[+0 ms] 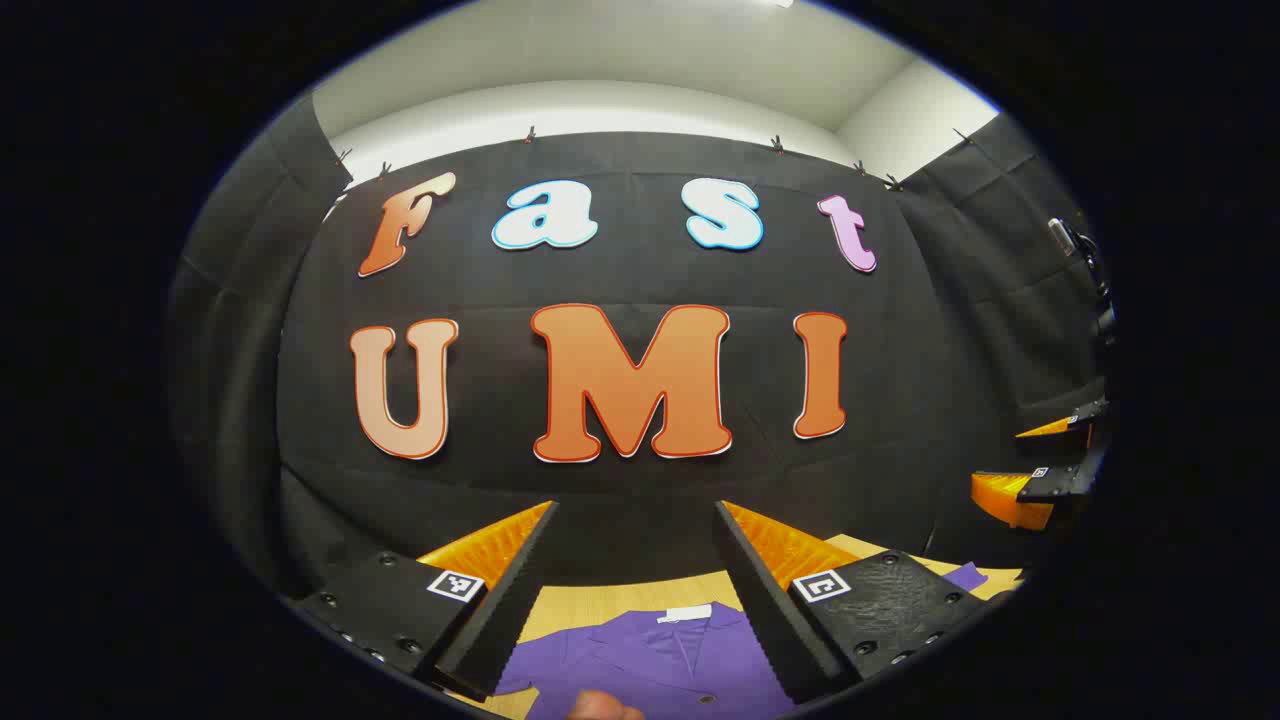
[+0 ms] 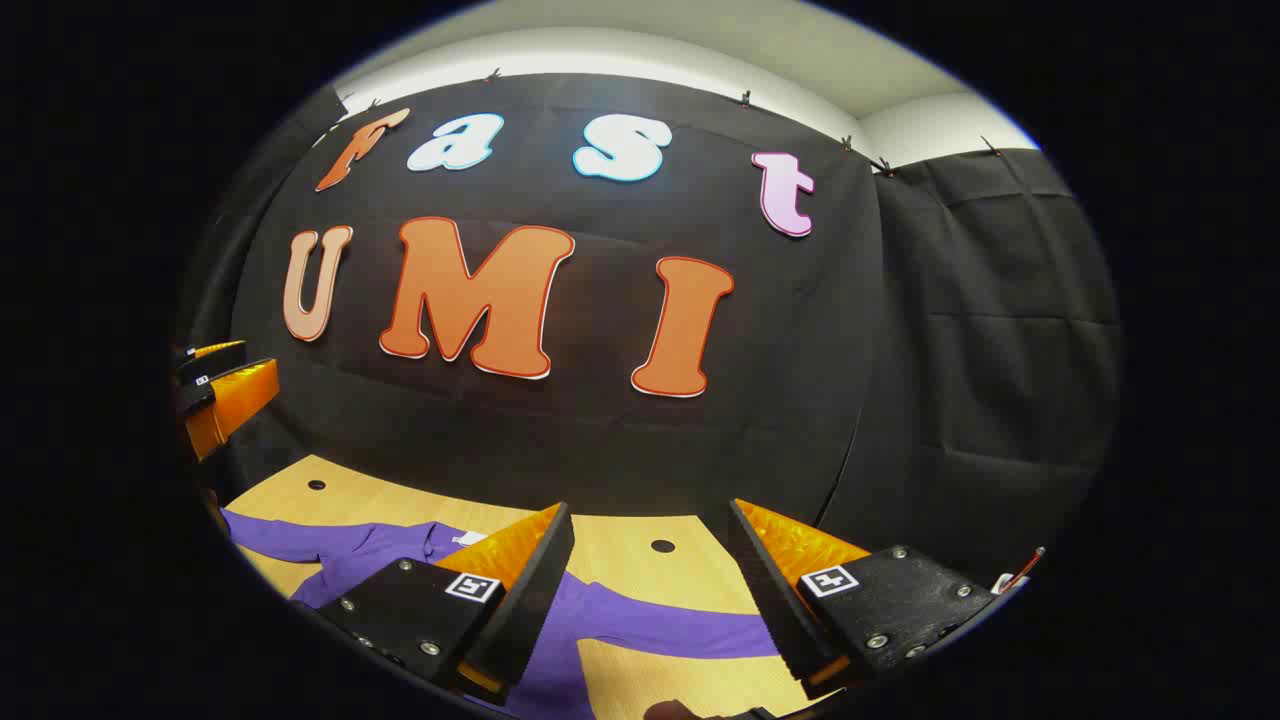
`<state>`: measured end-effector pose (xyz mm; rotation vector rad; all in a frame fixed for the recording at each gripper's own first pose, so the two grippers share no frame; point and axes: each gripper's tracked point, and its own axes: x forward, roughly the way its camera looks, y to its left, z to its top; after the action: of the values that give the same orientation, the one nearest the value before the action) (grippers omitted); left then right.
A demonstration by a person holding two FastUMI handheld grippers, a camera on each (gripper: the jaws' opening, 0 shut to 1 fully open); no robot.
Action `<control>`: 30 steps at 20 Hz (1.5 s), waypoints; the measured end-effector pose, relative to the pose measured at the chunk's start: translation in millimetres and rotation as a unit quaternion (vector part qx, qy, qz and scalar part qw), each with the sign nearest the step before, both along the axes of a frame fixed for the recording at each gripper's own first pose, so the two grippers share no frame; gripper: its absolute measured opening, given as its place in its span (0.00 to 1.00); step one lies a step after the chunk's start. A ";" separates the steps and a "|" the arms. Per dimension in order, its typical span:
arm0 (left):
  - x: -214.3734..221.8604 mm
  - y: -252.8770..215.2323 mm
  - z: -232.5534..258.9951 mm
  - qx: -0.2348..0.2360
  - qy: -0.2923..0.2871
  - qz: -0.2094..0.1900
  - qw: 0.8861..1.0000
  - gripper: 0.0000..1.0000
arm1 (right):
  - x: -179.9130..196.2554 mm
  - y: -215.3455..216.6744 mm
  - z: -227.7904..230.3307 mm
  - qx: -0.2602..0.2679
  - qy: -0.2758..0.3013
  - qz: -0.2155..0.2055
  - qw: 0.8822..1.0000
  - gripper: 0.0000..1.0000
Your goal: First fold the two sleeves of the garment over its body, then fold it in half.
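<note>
Your left gripper [image 1: 632, 590] is spread wide, holding nothing, two wedge-shaped fingers with ribbed inner pads, raised over the collar end of the purple button-front fabric garment [image 1: 660, 660]. That garment lies flat on the pale wooden table [image 1: 600, 605], collar with a small white tag [image 1: 683, 613] pointing toward the wall, one dark button just below the collar. A bit of your hand [image 1: 600, 708] shows at the near edge, below the garment.

Your right gripper [image 2: 648, 590] is also wide apart, empty, above the garment [image 2: 640, 625] where one long sleeve [image 2: 690, 625] runs flat and straight out from the body across the bare wood. The other sleeve stretches out on the far side of the body. So two sleeves, both unfolded.

Table [image 2: 640, 560] is smooth light wood grain with two small dark round holes, both beyond the garment. Behind it, black matte cloth wall [image 2: 900, 400] with seams, clipped along the top; white painted room wall above.

In each view the other gripper sits off to the side, above the garment, also apart.
</note>
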<state>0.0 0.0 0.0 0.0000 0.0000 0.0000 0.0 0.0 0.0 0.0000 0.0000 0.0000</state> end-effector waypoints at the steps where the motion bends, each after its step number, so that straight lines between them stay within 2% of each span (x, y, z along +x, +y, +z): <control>1: -1.1 0.7 0.1 0.003 0.000 0.004 1.000 0.96 | 1.8 -3.0 -0.3 0.001 0.000 0.000 1.000 0.94; 11: -10.6 10.8 0.6 0.017 0.001 0.033 0.999 0.96 | 14.6 -19.4 -20.2 0.002 0.027 -0.004 1.000 0.93; 19: -6.1 -1.2 -2.1 0.025 0.006 0.030 0.999 0.96 | 16.5 -2.5 -14.1 0.007 0.021 0.027 0.999 0.93; 24: -9.4 -0.9 -3.4 0.036 0.010 0.037 0.999 0.95 | 30.9 -40.5 -56.6 0.027 0.079 -0.006 0.996 0.93; 30: -16.1 8.3 -7.0 0.049 0.020 0.067 0.996 0.95 | 45.2 -109.5 -115.9 0.020 0.158 -0.069 0.985 0.94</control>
<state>-16.1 8.3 -7.0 0.0972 0.0409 0.1332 45.2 -109.5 -115.9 0.0405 0.3180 -0.1384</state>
